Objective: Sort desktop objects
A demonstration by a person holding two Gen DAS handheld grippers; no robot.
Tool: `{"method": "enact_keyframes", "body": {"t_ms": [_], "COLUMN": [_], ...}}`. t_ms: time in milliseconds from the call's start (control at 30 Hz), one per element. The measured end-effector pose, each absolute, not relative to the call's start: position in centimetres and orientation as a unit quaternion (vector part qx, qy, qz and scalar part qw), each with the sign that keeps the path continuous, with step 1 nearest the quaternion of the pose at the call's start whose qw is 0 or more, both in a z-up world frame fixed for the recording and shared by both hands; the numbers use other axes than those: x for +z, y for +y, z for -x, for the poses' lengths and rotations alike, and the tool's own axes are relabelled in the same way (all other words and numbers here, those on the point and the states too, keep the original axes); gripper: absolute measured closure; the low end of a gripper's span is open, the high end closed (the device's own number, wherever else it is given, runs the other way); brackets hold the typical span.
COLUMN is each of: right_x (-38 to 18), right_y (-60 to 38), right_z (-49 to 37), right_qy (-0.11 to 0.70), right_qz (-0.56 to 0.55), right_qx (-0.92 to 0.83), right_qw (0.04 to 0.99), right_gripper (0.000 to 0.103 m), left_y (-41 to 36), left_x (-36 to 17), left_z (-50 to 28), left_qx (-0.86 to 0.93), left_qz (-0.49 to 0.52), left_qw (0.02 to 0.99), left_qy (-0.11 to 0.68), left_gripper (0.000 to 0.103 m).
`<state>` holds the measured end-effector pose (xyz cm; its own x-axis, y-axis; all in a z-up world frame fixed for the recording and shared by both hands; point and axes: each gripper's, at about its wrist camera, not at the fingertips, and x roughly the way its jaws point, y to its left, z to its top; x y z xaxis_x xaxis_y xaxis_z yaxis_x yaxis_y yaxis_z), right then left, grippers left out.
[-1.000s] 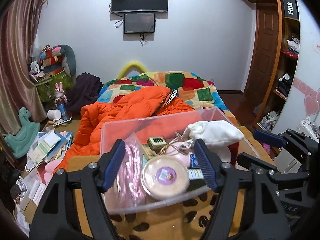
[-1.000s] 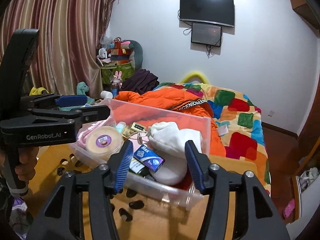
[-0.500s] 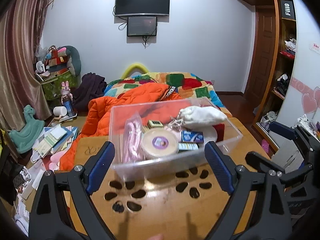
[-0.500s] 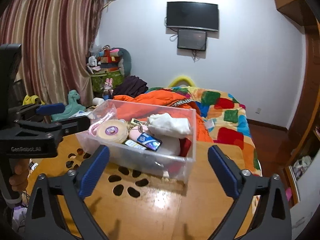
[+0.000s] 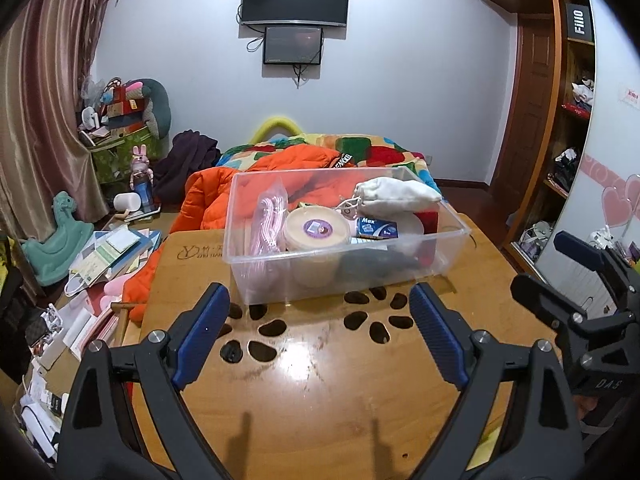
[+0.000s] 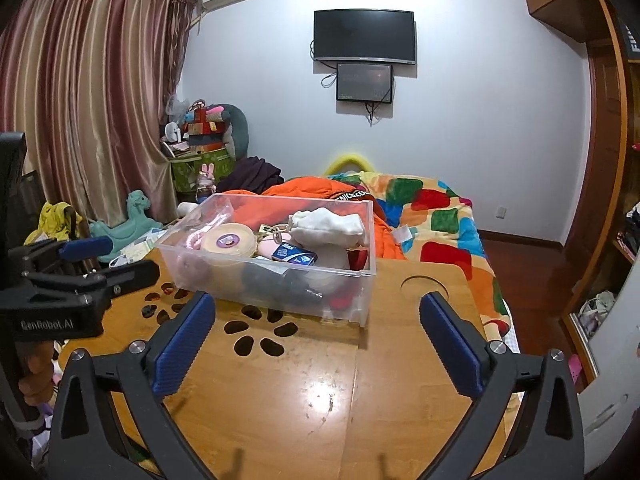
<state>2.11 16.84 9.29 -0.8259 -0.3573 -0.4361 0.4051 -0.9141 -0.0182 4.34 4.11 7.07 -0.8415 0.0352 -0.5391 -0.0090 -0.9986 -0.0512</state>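
Both of your grippers are sitting over the wooden tabletop (image 5: 320, 380) with nothing in them. Going big to small: the tabletop takes up the whole lower half of both views, with dark paw-print cutouts (image 5: 260, 350) just ahead of your fingers.

Next up is the clear plastic bin (image 5: 344, 276), standing on the far part of the tabletop. In the left wrist view it's straight ahead of the left gripper (image 5: 320, 308), past the fingertips and apart from them, no contact. In the right wrist view the bin (image 6: 280, 292) sits ahead and a bit left of the right gripper (image 6: 316, 312), also clear of the blue pads.

Inside the bin you've got a white drawstring pouch (image 5: 396, 196) lying on top toward the right, a round cream container with a purple label (image 5: 316, 232) near the middle, a pink bagged item (image 5: 268, 220) leaning at the left end, and a small blue box marked "Max" (image 5: 378, 227) just under the pouch. Something dark lies at the bottom, can't tell what.

Your left fingers (image 5: 200, 332) are spread wide and empty. Your right fingers (image 6: 184, 344) are spread just as wide, with only bare tabletop between them.
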Motion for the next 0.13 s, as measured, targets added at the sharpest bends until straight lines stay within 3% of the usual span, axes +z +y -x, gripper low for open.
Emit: {"method": "enact_keyframes", "body": {"t_ms": [133], "right_x": [9.19], "right_y": [17.01], "right_z": [-2.34], "right_qy": [0.047], "right_qz": [-0.219], "right_qx": [-0.953], "right_qw": [0.202], "right_gripper": [0.001], "left_y": [4.24], "left_x": [6.96], "left_z": [-5.22], "left_qx": [0.961], "left_qz": [0.274], "left_qw": [0.005], "left_qy": [-0.021], "left_gripper": [0.011]}}
